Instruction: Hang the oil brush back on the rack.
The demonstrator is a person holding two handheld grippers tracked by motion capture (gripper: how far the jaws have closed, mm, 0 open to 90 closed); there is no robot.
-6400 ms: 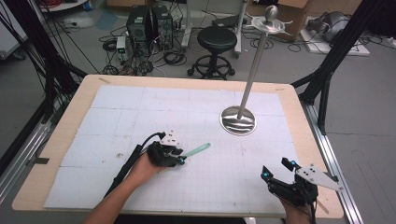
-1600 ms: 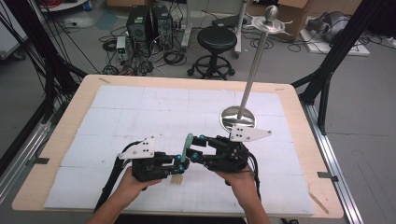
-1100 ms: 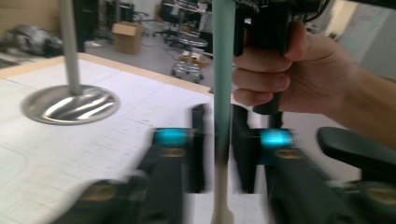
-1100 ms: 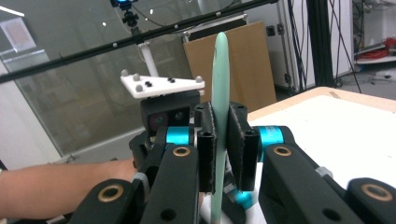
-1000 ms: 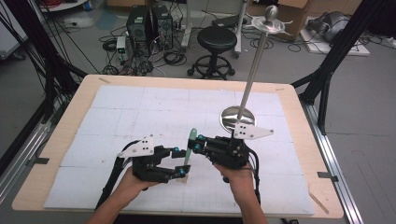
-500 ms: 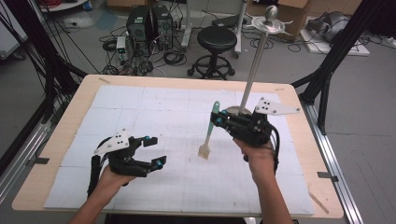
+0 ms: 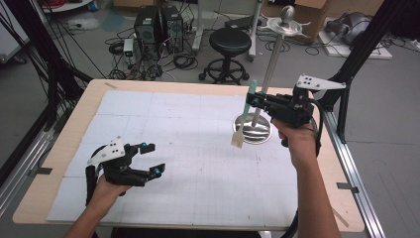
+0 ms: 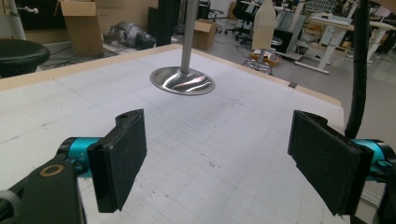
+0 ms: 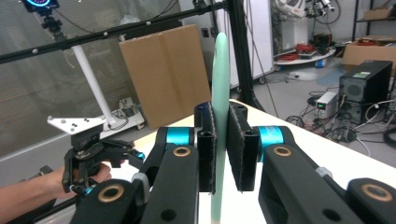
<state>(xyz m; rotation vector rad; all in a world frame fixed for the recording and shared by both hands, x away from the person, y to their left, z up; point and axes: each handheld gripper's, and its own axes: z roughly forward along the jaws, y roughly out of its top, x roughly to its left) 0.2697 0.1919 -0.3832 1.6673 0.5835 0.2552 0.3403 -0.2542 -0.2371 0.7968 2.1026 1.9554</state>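
Stand base: on the desk, far right.
Spatula: above the desk, just left of the base.
Stool: on the floor behind the desk.

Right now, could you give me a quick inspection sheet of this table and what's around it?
Surface: wooden table under a white gridded mat with faint dark marks.
Job's things: spatula with a pale green handle and beige blade, held upright in the air; metal stand, a round base with a tall pole, on the mat.
Clutter: nothing seen on the table.
Grippers: right gripper shut on the spatula's handle, raised beside the pole; left gripper open, low over the mat.
Cables: black cable trailing from the right gripper; tangled cables on the floor.
Surroundings: black stool, computer towers, cardboard boxes, black frame posts.
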